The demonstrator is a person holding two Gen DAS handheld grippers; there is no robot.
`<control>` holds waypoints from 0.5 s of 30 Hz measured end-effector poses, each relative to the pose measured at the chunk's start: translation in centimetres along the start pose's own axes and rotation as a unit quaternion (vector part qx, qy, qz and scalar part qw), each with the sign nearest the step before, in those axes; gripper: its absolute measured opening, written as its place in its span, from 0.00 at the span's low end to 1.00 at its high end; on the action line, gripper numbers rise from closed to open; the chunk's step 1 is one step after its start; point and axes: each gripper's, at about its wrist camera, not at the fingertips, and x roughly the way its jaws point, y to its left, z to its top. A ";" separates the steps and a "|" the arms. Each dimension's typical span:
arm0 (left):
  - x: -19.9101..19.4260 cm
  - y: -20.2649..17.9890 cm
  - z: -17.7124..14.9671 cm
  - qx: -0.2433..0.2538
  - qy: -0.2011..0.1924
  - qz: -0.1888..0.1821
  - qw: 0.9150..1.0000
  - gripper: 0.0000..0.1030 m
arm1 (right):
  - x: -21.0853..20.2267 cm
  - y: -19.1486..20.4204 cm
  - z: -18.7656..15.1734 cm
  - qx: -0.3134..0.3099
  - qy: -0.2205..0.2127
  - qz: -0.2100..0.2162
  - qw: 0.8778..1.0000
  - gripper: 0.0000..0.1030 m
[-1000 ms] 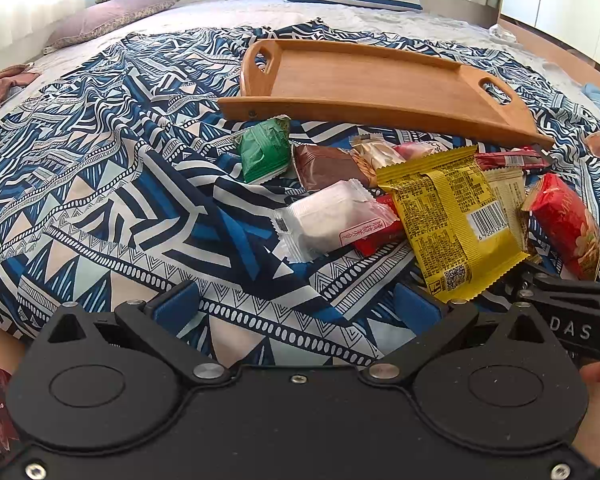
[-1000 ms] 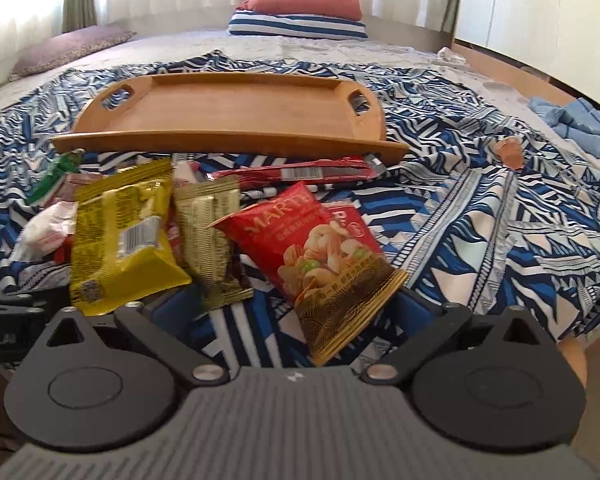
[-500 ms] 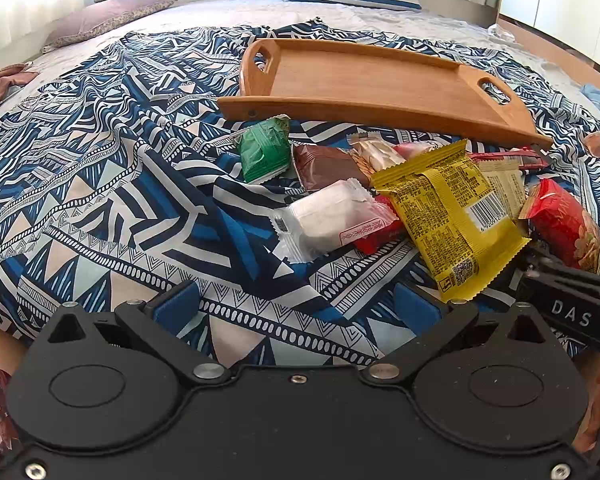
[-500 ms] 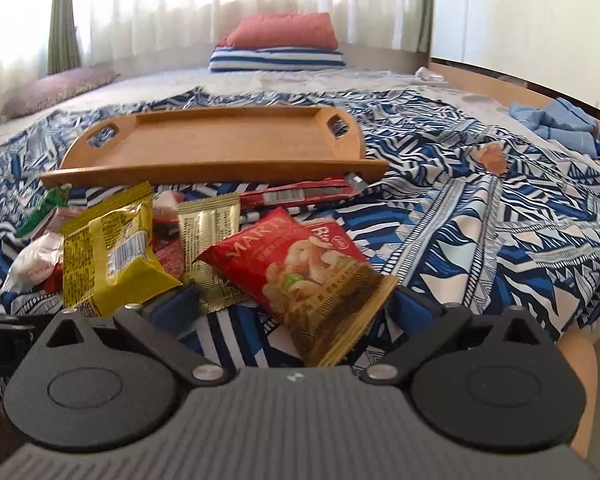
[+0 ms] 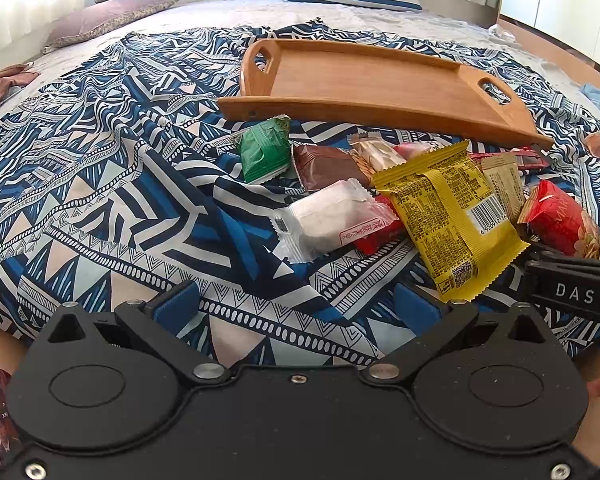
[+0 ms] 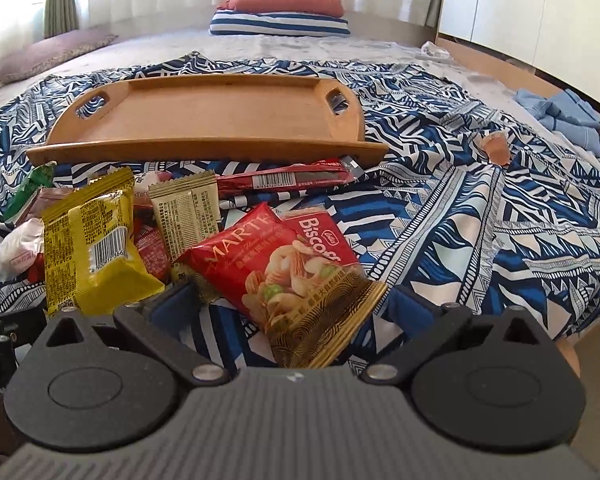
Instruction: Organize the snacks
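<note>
Between the wide-spread blue pads of the right gripper [image 6: 292, 308] lay the lower end of a red nut packet [image 6: 296, 280], its gold foot reaching back toward the claw's body; the pads stood clear of it on both sides (nothing was gripped). Just behind that packet a red Biscoff pack [image 6: 320, 232] peeked out, and to the left sat a yellow packet [image 6: 92, 240] and a small beige sachet [image 6: 188, 212]. Farther ahead a long red bar wrapper [image 6: 288, 178] lay just before the near rim of the empty wooden tray [image 6: 204, 146].

Ahead of the left gripper [image 5: 296, 308], equally wide open and holding nothing, was only the patterned blue blanket [image 5: 100, 200]. Beyond it and to the right lay a white wrapped cake [image 5: 332, 220], then a brown packet [image 5: 324, 166] and a green packet [image 5: 266, 154] nearer the tray, which rested on the blanket past the whole heap.
</note>
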 end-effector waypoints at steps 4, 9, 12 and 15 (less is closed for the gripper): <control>0.0 0.1 0.1 -0.002 0.000 -0.002 1.000 1.00 | -0.2 -0.4 -0.5 0.006 -0.014 0.010 1.000 1.00; -0.4 0.0 0.0 -0.002 -0.003 -0.003 1.000 1.00 | -0.5 -0.4 -0.9 0.007 -0.031 0.010 0.999 1.00; -0.4 0.0 0.1 -0.005 0.000 -0.005 1.000 1.00 | -0.5 -0.5 -0.9 0.000 -0.030 0.012 0.999 1.00; -0.4 0.0 0.1 -0.005 0.000 -0.004 1.000 1.00 | -0.4 -0.4 -0.5 -0.008 -0.019 0.014 1.000 1.00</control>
